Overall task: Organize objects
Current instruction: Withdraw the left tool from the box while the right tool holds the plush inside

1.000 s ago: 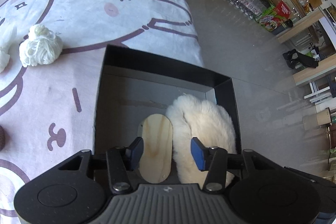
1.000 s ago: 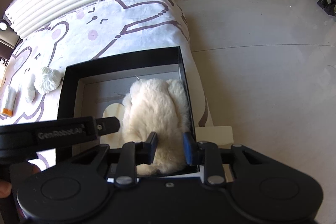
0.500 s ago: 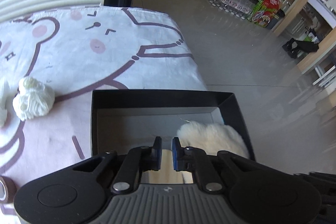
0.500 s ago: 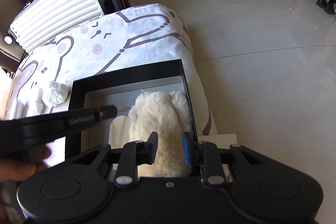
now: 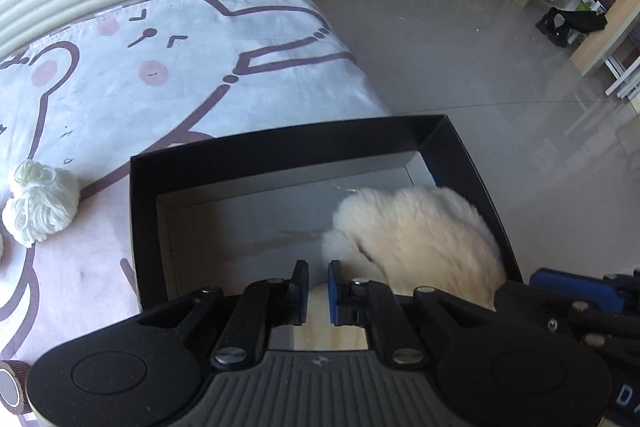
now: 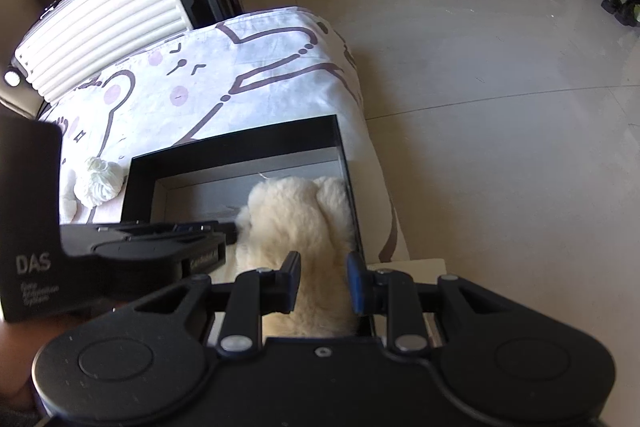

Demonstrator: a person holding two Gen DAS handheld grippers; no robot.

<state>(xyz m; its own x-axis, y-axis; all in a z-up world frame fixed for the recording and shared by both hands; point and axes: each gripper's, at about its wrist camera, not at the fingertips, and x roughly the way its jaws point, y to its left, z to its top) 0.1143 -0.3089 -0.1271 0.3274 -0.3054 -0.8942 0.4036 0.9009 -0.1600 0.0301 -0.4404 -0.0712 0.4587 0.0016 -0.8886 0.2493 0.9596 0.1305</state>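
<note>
A black open box (image 5: 280, 147) (image 6: 240, 147) stands on the bear-print cloth at the table's right end. Inside it, against the right wall, lies a fluffy cream plush (image 5: 412, 227) (image 6: 292, 215), with a pale wooden oval (image 5: 328, 335) beside it on the box floor. My left gripper (image 5: 318, 291) hovers over the box's near side, shut, with nothing between its pads; the oval shows below the narrow gap. My right gripper (image 6: 324, 281) is shut on the near end of the plush, and fur fills the space between its fingers.
A white yarn ball (image 5: 40, 211) (image 6: 100, 183) lies on the cloth left of the box. A brown tape roll (image 5: 10, 383) sits at the near left. A cream suitcase (image 6: 120, 7) stands behind the table. Bare floor drops away just right of the box.
My left gripper has shut from wide open and has rolled and drawn back over the box's near side. The right gripper has stayed on the plush.
</note>
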